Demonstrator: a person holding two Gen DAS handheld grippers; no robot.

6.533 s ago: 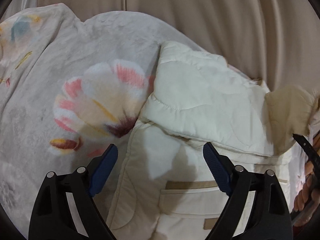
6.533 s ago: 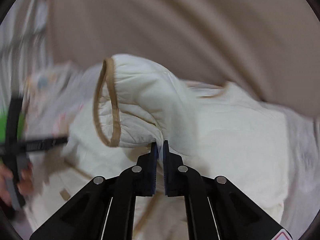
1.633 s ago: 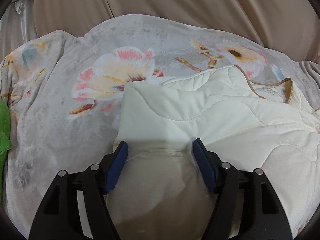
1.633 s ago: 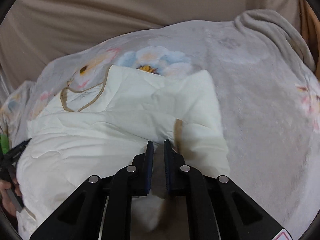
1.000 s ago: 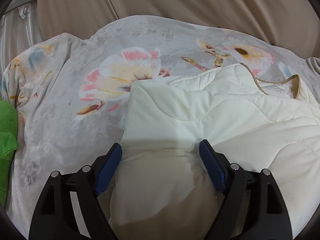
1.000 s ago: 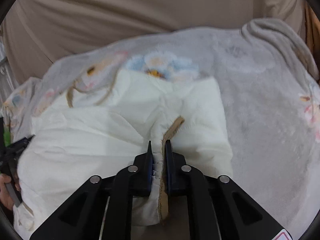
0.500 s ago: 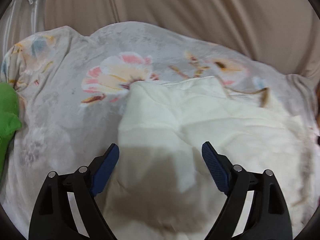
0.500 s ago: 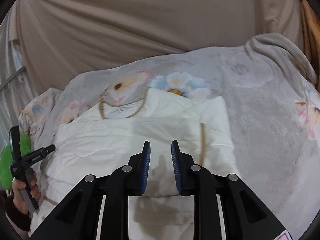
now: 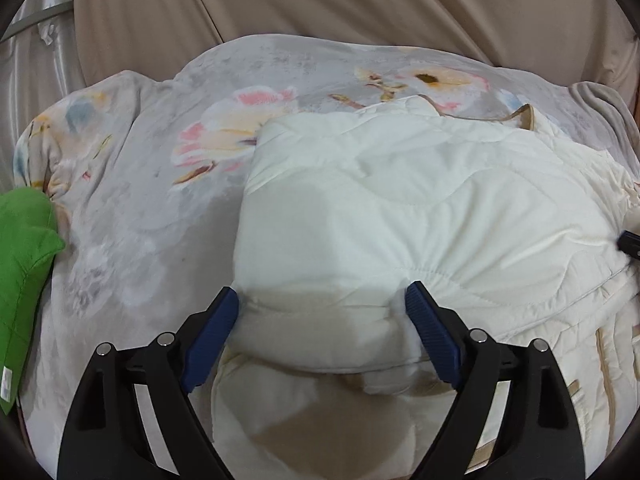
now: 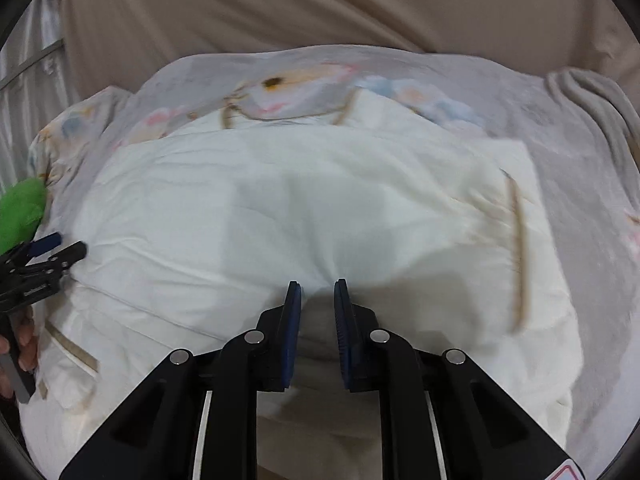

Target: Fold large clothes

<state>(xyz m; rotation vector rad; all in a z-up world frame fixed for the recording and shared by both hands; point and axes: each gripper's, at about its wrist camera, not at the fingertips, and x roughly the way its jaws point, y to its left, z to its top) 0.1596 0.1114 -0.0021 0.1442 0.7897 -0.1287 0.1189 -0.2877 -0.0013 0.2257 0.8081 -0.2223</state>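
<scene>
Change: since a second ago, the tan-trimmed edge has left the right hand-held gripper and lies flat on the jacket, at 3 o'clock in the right wrist view.
Curtain: beige folds fill the background from 10 to 2 o'clock.
Blanket: grey with a floral print, spread on the bed beneath everything else.
Jacket: cream and quilted, folded into a thick bundle on the blanket, centre to 3 o'clock in the left wrist view. Its tan-edged collar is at 1 o'clock.
Green cloth: lies at 9 o'clock, just beside the blanket's edge.
Left hand-held gripper: released, jaws spread wide and just been opening. The jacket's near fold lies between the blue pads.
Right hand-held gripper: jaws just been closing, with a narrow gap left. Jacket fabric puckers at the tips, and no grip shows.
Hand: holds the left tool's handle, at 8 o'clock in the right wrist view.
</scene>
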